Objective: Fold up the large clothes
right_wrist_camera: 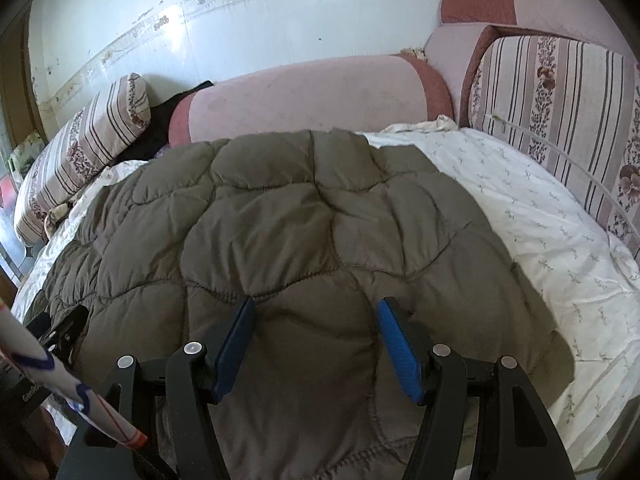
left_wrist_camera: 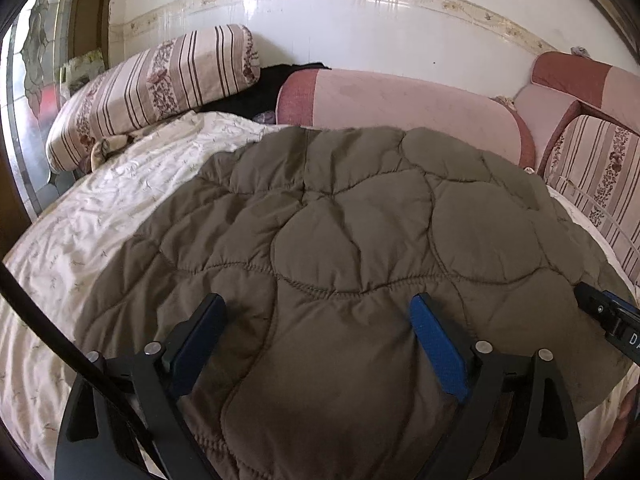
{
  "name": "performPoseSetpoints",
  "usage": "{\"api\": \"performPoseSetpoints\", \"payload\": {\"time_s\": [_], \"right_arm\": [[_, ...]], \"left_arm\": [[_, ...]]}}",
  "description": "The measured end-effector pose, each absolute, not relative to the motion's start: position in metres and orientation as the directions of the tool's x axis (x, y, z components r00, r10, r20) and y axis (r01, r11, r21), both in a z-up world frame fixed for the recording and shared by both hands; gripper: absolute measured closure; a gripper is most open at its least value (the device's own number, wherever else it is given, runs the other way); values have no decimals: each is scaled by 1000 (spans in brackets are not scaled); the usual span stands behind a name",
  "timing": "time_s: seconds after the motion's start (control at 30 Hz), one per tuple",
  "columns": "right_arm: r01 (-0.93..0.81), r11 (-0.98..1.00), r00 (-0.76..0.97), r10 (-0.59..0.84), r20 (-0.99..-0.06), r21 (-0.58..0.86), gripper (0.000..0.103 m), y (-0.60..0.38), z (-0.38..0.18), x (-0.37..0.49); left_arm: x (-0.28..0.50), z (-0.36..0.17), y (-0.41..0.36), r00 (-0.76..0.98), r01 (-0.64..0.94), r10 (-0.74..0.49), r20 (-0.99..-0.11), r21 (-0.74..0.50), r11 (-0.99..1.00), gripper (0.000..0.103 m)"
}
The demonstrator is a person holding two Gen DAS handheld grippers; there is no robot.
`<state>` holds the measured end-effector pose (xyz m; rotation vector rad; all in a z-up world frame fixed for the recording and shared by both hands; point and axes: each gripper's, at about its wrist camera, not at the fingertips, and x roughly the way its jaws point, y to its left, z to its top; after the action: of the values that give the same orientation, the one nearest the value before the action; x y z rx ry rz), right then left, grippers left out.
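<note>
An olive-brown quilted jacket point(left_wrist_camera: 360, 220) lies spread flat on the white bed sheet point(left_wrist_camera: 100, 216). My left gripper point(left_wrist_camera: 318, 300) is over its near edge, jaws wide apart, with puffy fabric bulging between the blue pads point(left_wrist_camera: 436, 344) but not pinched. In the right wrist view the same jacket point(right_wrist_camera: 300, 220) fills the middle. My right gripper point(right_wrist_camera: 318, 302) stands open over the near part, fabric lying between its fingers. Each gripper shows at the other view's edge: the right one point(left_wrist_camera: 608, 320) and the left one point(right_wrist_camera: 64, 332).
A striped floral pillow point(left_wrist_camera: 160, 88) lies at the far left and a pink bolster point(left_wrist_camera: 400, 108) runs along the tiled wall. A striped cushion point(right_wrist_camera: 560, 100) stands at the right. Black cloth point(left_wrist_camera: 256, 92) sits behind the pillow. Bare sheet point(right_wrist_camera: 540, 208) flanks the jacket.
</note>
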<state>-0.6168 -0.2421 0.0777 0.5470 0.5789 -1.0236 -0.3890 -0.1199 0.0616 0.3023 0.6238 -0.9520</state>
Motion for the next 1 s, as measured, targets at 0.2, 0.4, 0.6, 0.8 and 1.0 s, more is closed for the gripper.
{"api": "performPoseSetpoints", "payload": {"time_s": [0.2, 0.4, 0.6, 0.8, 1.0], "right_arm": [[905, 406, 372, -604, -705, 129, 29, -249, 63, -608], [908, 415, 328, -615, -718, 59, 28, -253, 54, -597], [906, 422, 322, -624, -712, 41, 27, -251, 55, -598], [907, 418, 334, -631, -701, 57, 27, -242, 64, -607], [918, 396, 305, -690, -656, 9, 27, -230, 78, -622]], "left_arm": [[-384, 54, -127, 421, 828, -649, -634, -24, 561, 6], [-384, 49, -134, 432, 827, -629, -646, 4, 563, 6], [-384, 47, -135, 439, 826, -624, -647, 19, 563, 6], [-385, 47, -135, 441, 827, -624, -645, 22, 561, 6], [-386, 47, -135, 444, 826, -623, -643, 26, 562, 6]]}}
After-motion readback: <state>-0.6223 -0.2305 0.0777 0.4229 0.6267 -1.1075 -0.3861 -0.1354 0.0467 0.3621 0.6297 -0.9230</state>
